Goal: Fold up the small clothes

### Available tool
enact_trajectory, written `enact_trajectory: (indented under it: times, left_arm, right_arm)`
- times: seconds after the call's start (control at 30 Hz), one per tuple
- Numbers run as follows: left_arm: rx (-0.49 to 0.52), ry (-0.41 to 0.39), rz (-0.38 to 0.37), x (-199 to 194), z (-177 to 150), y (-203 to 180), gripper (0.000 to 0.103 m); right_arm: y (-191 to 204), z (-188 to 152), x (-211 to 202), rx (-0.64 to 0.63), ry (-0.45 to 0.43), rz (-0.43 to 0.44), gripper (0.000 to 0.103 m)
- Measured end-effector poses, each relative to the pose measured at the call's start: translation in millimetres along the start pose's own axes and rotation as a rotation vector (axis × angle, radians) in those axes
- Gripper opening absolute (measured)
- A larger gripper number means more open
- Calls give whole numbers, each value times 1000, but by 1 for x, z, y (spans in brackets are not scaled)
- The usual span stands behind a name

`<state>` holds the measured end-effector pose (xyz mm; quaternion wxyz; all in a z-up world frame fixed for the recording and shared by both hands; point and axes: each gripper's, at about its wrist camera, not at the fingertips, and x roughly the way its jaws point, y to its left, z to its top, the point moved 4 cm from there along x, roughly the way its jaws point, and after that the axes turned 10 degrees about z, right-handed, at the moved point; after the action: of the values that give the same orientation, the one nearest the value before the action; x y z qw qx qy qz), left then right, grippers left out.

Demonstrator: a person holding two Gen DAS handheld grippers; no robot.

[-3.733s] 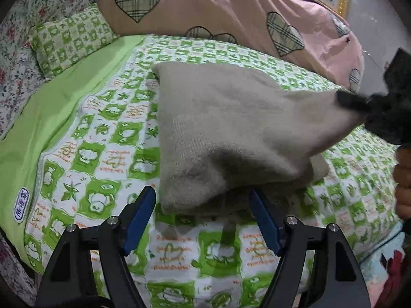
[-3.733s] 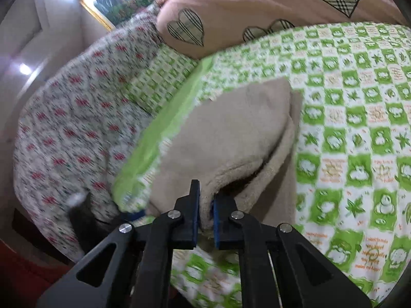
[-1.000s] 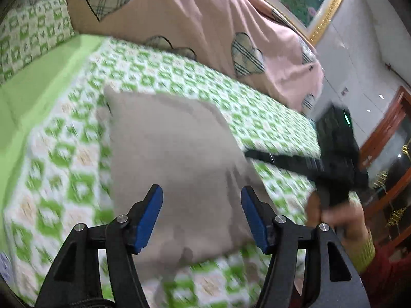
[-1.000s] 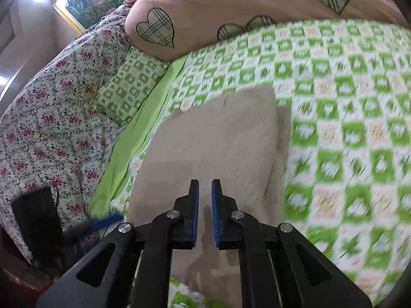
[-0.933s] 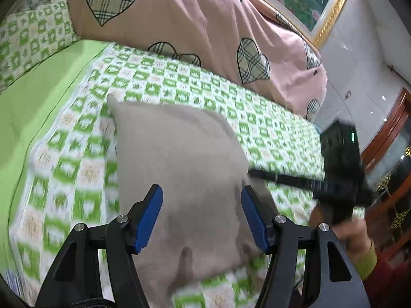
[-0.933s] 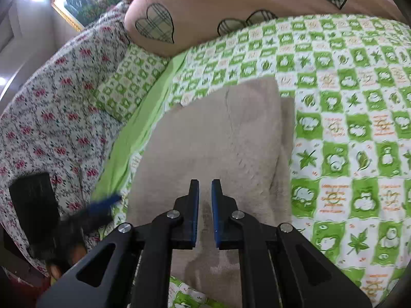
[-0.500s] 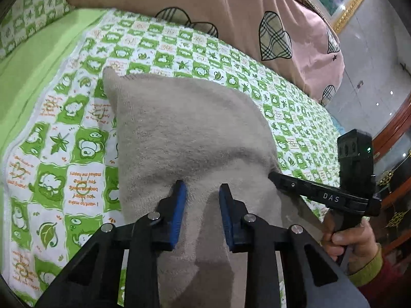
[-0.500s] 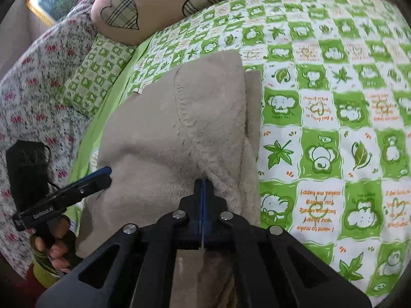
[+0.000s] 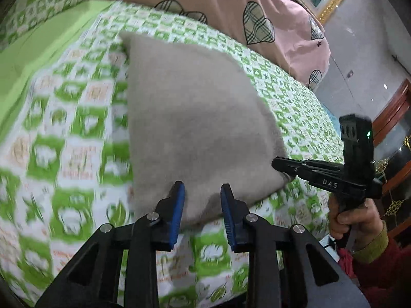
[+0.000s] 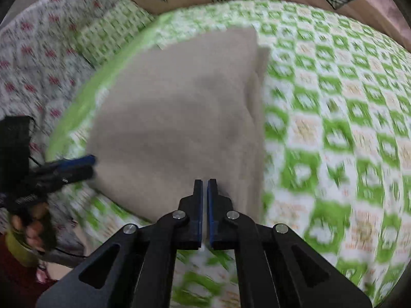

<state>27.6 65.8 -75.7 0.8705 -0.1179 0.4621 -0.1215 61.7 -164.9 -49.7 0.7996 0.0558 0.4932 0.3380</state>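
The left gripper (image 9: pixel 203 200), seen from its own wrist camera, has its blue pads (image 9: pixel 177 205) parted by a narrow gap over the near edge of the beige knit garment (image 9: pixel 195 118). A fold of that edge bulges up between the pads, but whether they press on it cannot be told through the blur; the jaws have just been closing. The garment lies folded flat on the green-and-white checked bedsheet (image 9: pixel 77 133), with a pink quilt (image 9: pixel 231 7) printed with plaid hearts behind it. To the right, a person's hand (image 9: pixel 352 218) in a red sleeve with a yellow-green cuff holds the right gripper (image 9: pixel 278 166), whose tips sit at the garment's right corner.

In the right wrist view, the right gripper (image 10: pixel 205 183) has its jaws drawn almost together with only a slit between them, nothing visibly caught there, over the garment's (image 10: pixel 179 118) near edge. The left gripper (image 10: pixel 91 165) is at the garment's left corner, held by a hand (image 10: pixel 30 228). A floral cover (image 10: pixel 33 51) lies at the far left.
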Motion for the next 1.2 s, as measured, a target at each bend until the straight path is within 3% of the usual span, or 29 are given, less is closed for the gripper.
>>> enact_trajectory:
  times: [0.47,1.03,1.13,1.2]
  left_arm:
    - [-7,-31,78,-1,-7,-8,31]
    - [-30,9,86,-10,-18,-3,35]
    - [-23,1,118,-22,-20,-6,40]
    - [-26,-20,125,-33,-20,-7,53]
  right_arm:
    - [-12,-14,-12,71,-71,29,4]
    - [-11,-28,-28,111,-77,1,4]
    - [-8,-30,-38,109,-68,-59,5]
    - [-8,-32,-47,115,-80,-70,5]
